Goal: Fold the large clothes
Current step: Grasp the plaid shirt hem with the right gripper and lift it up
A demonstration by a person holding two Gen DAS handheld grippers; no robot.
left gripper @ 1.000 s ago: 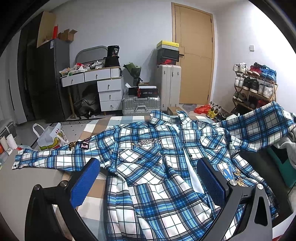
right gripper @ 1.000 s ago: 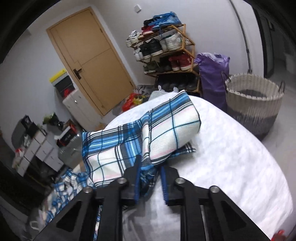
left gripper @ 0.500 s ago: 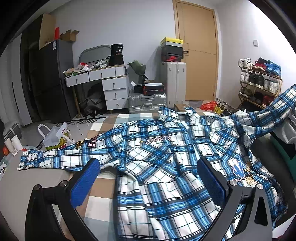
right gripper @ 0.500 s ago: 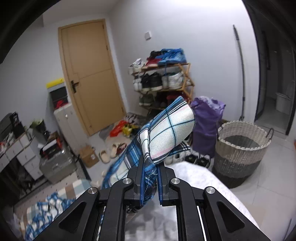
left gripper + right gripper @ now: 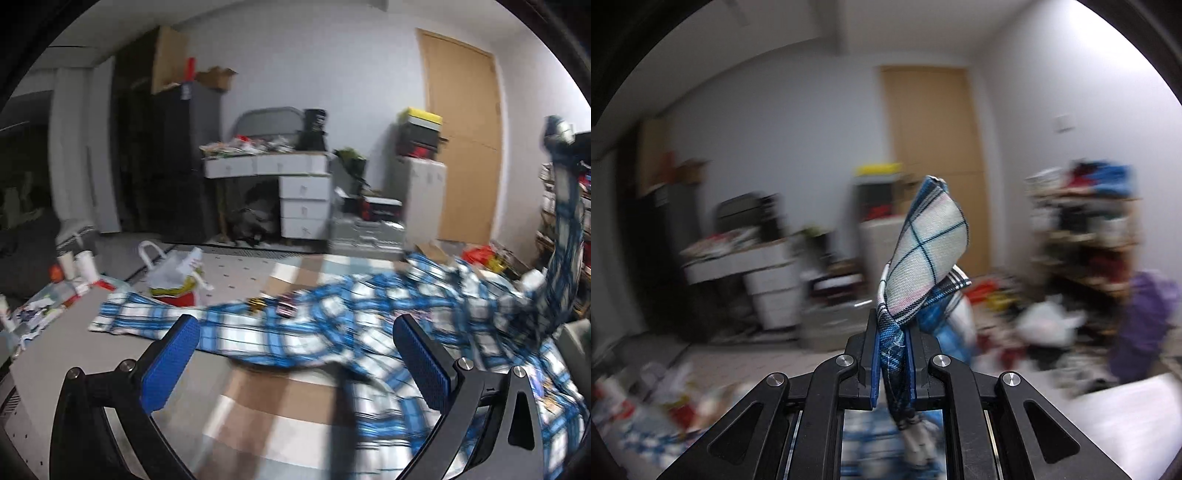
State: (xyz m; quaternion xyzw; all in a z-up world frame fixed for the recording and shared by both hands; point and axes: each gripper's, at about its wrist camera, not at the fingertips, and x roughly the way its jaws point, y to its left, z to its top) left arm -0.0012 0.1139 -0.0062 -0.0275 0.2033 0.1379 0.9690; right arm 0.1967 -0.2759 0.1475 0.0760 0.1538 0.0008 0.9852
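A blue and white plaid shirt [image 5: 332, 328] lies spread on the checked surface [image 5: 280, 410], one sleeve stretched out to the left [image 5: 147, 317]. My left gripper [image 5: 295, 365] is open and empty, hovering over the shirt's left side. My right gripper [image 5: 892, 350] is shut on the other sleeve's cuff [image 5: 927, 254], which sticks up above the fingers. In the left wrist view that sleeve [image 5: 565, 236] rises steeply at the far right, lifted high off the surface.
A white desk with drawers [image 5: 288, 192], a dark cabinet [image 5: 162, 155], suitcases [image 5: 421, 184] and a wooden door [image 5: 461, 140] stand behind. A shopping bag [image 5: 173, 273] sits on the floor at left. A shoe rack [image 5: 1086, 229] and purple bag [image 5: 1145, 321] are at right.
My right gripper has lifted the sleeve cuff high and swung left toward the door and desk. My left gripper has shifted left over the shirt; both views are motion-blurred.
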